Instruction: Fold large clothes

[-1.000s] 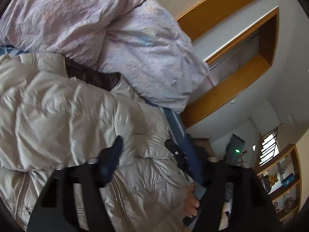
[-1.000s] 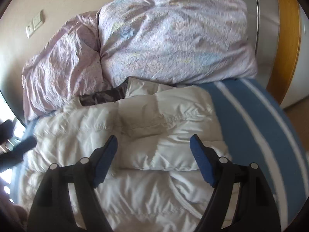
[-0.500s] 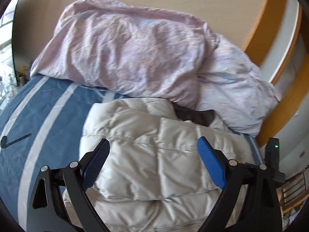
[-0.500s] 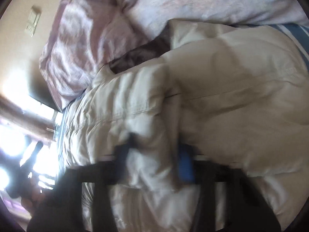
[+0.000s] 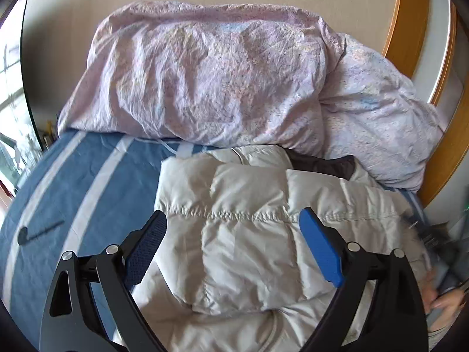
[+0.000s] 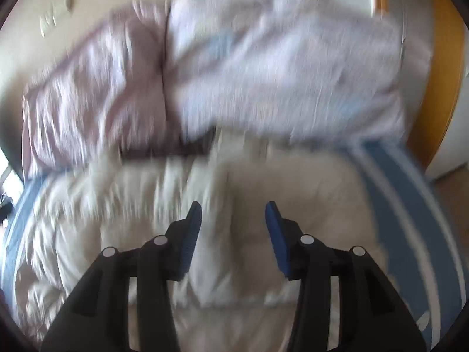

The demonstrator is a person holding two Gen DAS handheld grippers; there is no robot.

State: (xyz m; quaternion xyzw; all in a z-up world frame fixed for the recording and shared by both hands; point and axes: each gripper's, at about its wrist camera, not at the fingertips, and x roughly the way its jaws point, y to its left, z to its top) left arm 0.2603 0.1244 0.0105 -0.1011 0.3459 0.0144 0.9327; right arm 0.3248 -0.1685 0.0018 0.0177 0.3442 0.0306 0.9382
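A cream puffer jacket (image 5: 252, 182) with a dark collar lining lies folded on the bed, its sleeves tucked over the body. My left gripper (image 5: 233, 228) hovers over its near part, open wide, with nothing pinched. The right wrist view is blurred by motion. There the right gripper (image 6: 233, 234) stands above the jacket (image 6: 146, 205) with its jaws opening. A gap shows between the blue pads (image 6: 275, 231), and no cloth is caught in it.
A crumpled lilac duvet (image 5: 219, 73) is heaped against the wall behind the jacket. The blue sheet with white stripes (image 5: 82, 182) is bare to the left, with a thin black object (image 5: 38, 231) on it. A hand (image 5: 442, 302) shows at lower right. A wooden door frame (image 5: 410, 14) stands to the right.
The left gripper swung from the jacket's right side to face the duvet, and its jaws widened. The right gripper closed on a jacket fold, then let go and drew back.
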